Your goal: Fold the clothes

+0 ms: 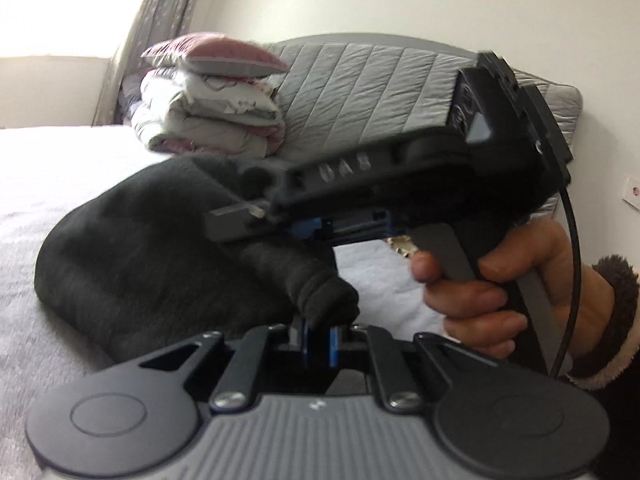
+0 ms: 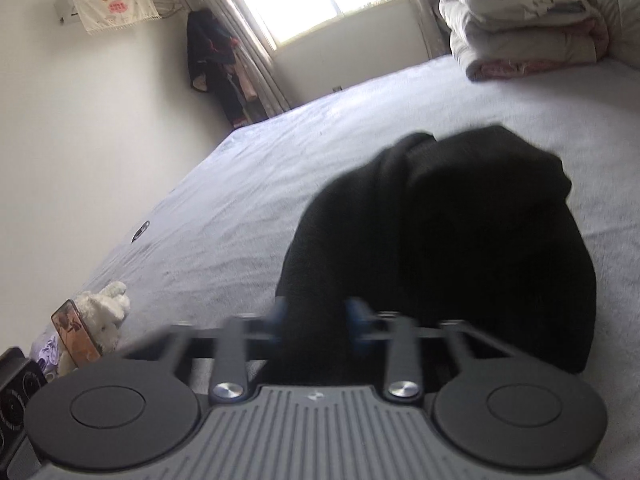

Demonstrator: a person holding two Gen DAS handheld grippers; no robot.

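Black garment (image 2: 460,240) is lying bunched on the bed (image 2: 300,152); both the left gripper (image 1: 318,338) and right gripper (image 2: 320,320) are clenching its near edge.

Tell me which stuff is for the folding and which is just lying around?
For the folding:
- black garment
- left claw, pinching a bunched end of it
- right claw, around another bunch of it

Just lying around:
- stack of folded bedding
- stuffed toy
- hanging clothes
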